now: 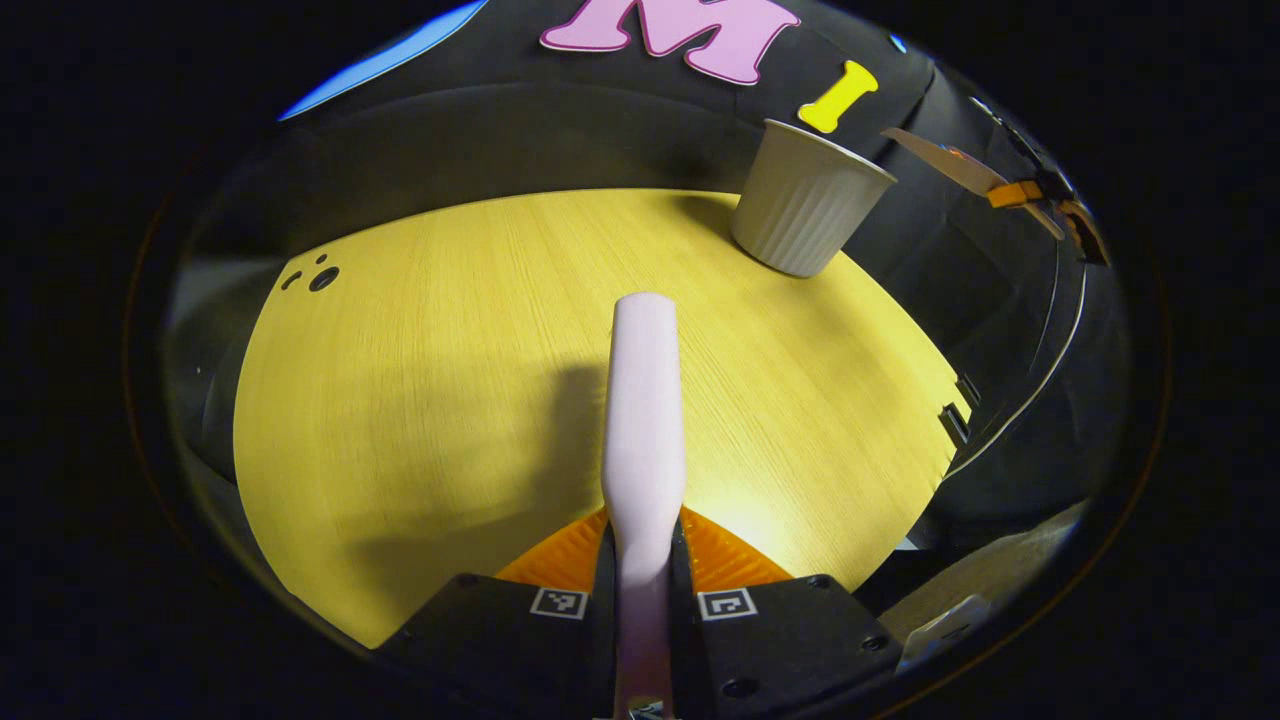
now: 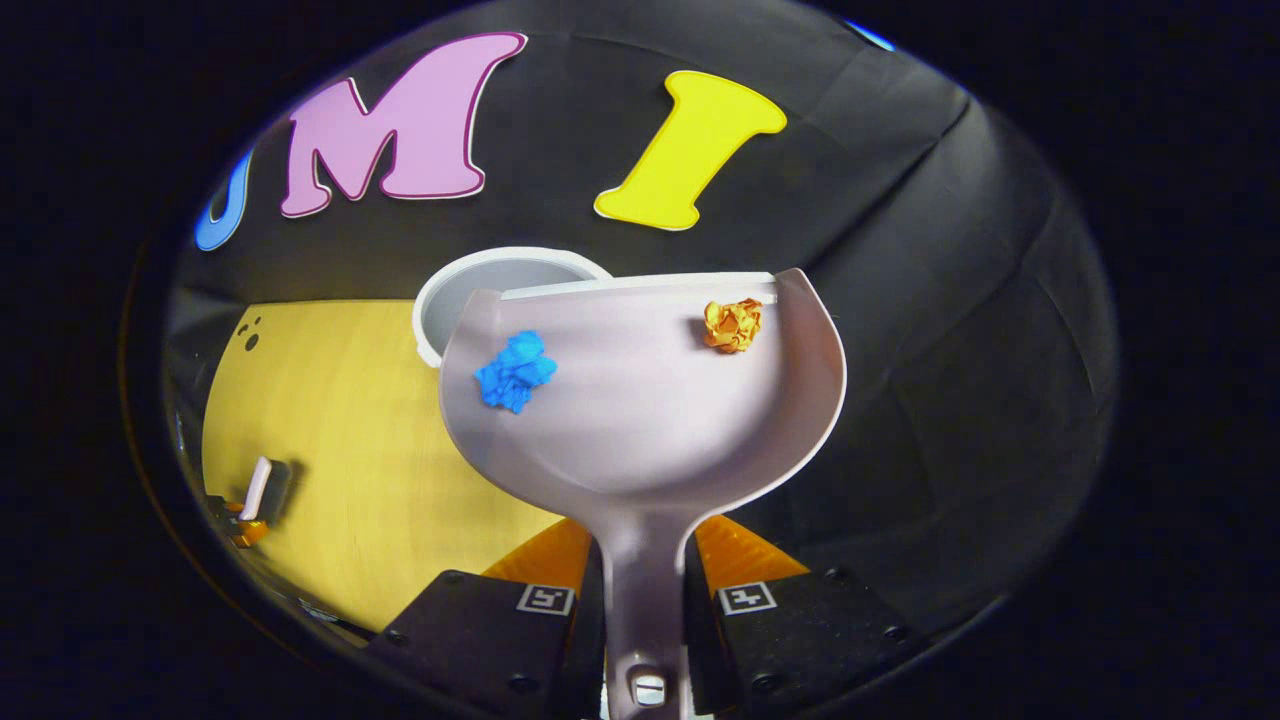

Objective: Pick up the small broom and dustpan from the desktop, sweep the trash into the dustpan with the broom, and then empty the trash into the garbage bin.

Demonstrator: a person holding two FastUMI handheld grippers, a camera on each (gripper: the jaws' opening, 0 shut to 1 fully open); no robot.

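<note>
Dustpan [image 2: 640,420] clenched at handle by right gripper [image 2: 645,590], raised over garbage bin [image 2: 500,275] at desk [image 2: 340,440] far edge for tipping blue [image 2: 515,370] and orange paper wads [image 2: 733,325]; broom handle [image 1: 643,420] clamped in left gripper [image 1: 643,590], parked clear.

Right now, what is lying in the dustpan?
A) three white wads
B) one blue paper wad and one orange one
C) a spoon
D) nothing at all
B: in the right gripper view the dustpan carries a blue wad and an orange wad, lying apart near its front edge.

The dustpan [image 2: 640,400] hides most of the bin [image 2: 500,275] behind it. The far gripper [image 2: 250,500] looks too small to tell much.
</note>
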